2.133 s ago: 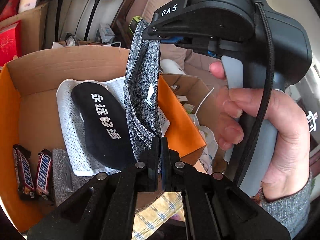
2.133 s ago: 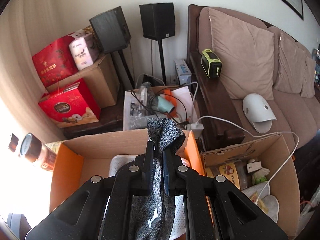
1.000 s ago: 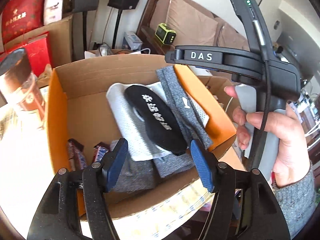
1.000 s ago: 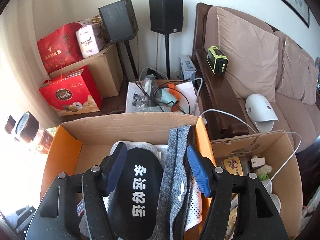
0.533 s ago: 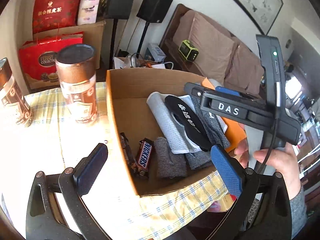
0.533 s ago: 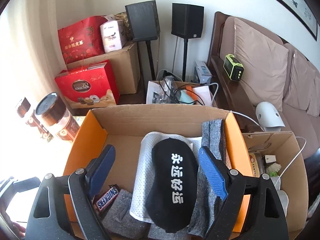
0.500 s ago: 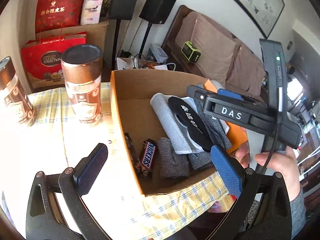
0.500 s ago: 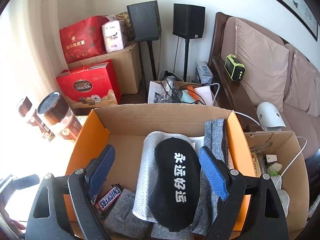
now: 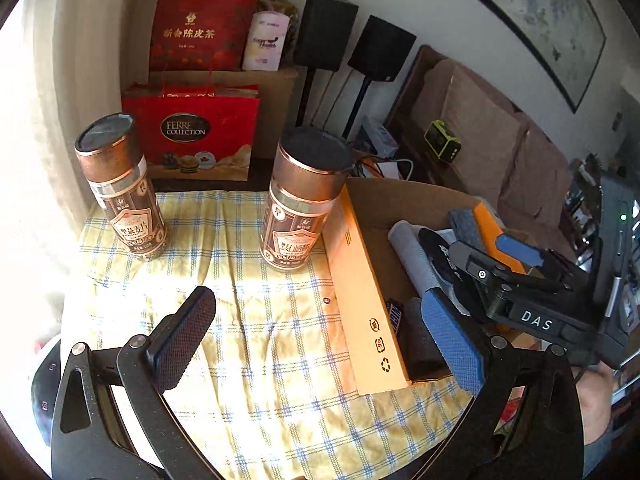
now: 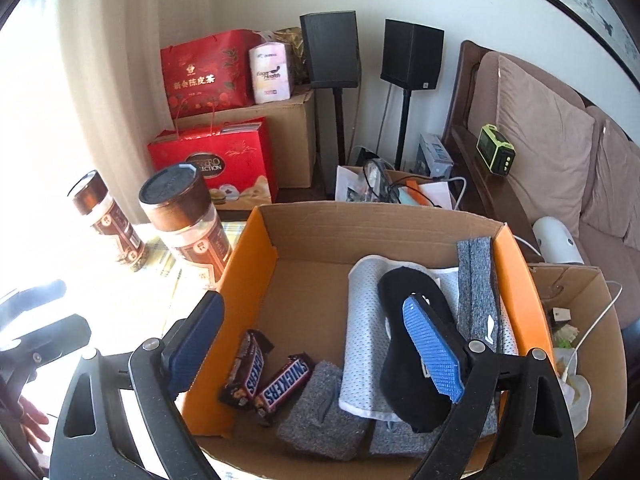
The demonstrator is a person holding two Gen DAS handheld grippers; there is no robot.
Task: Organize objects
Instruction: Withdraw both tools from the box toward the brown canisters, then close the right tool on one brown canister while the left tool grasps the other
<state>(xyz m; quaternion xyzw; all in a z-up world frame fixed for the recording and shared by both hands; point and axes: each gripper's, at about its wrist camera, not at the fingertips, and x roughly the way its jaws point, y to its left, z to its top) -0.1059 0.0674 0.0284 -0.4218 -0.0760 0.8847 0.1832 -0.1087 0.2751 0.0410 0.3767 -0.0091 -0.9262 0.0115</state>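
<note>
left gripper (image 9: 316, 340) hangs over the checked table (image 9: 256, 344), fingers spread wide and empty, aimed toward the jars, likely the next things to pack. right gripper (image 10: 316, 344) hovers above the box (image 10: 248, 264), fingers wide apart too, holding nothing. inside lie two snickers (image 10: 264, 380), a folded grey sock (image 10: 320, 412), a white cloth (image 10: 360, 344) under a black insole (image 10: 408, 344). beyond, near jar (image 9: 302, 204) stands just beside the box, far jar (image 9: 120, 186) well apart.
</note>
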